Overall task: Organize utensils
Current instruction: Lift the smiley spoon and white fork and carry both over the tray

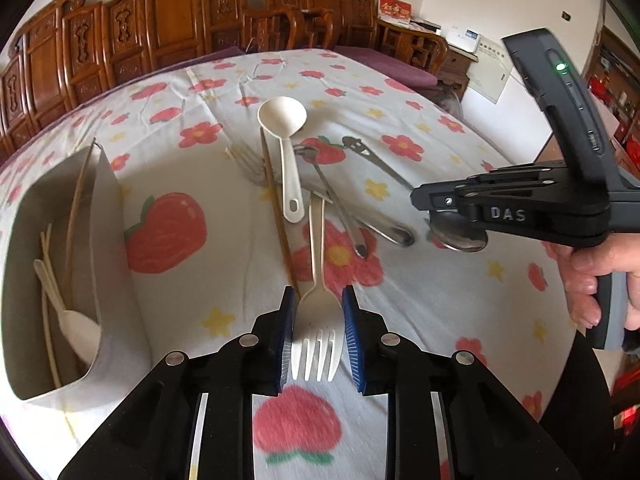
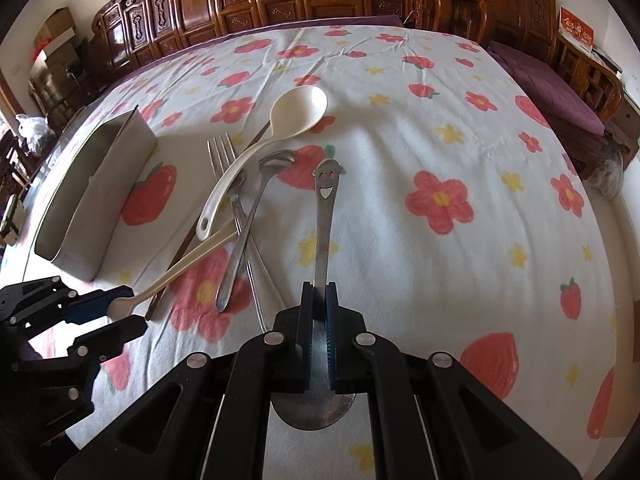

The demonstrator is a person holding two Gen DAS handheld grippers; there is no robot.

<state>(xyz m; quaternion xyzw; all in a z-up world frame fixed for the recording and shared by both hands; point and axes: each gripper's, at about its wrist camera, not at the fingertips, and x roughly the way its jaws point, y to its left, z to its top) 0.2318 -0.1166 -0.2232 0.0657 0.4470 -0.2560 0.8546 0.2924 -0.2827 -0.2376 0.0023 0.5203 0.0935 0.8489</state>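
My left gripper (image 1: 319,300) is open, its blue pads on either side of the head of a cream plastic fork (image 1: 317,320) lying on the flowered cloth; in the right wrist view it (image 2: 120,312) sits at the fork's head (image 2: 120,307). My right gripper (image 2: 319,288) is shut on a steel spoon with a smiley-face handle (image 2: 325,216), bowl toward the camera; it also shows in the left wrist view (image 1: 430,216). A cream ladle (image 1: 286,152), brown chopsticks (image 1: 280,224), a steel fork (image 2: 224,156) and steel spoons (image 1: 340,208) lie in a crossed pile.
A grey open box (image 1: 108,240) stands at the left and holds chopsticks and a white spoon (image 1: 76,328); it also shows in the right wrist view (image 2: 100,184). Carved wooden chairs (image 1: 180,20) line the far table edge. A hand (image 1: 600,280) holds the right gripper.
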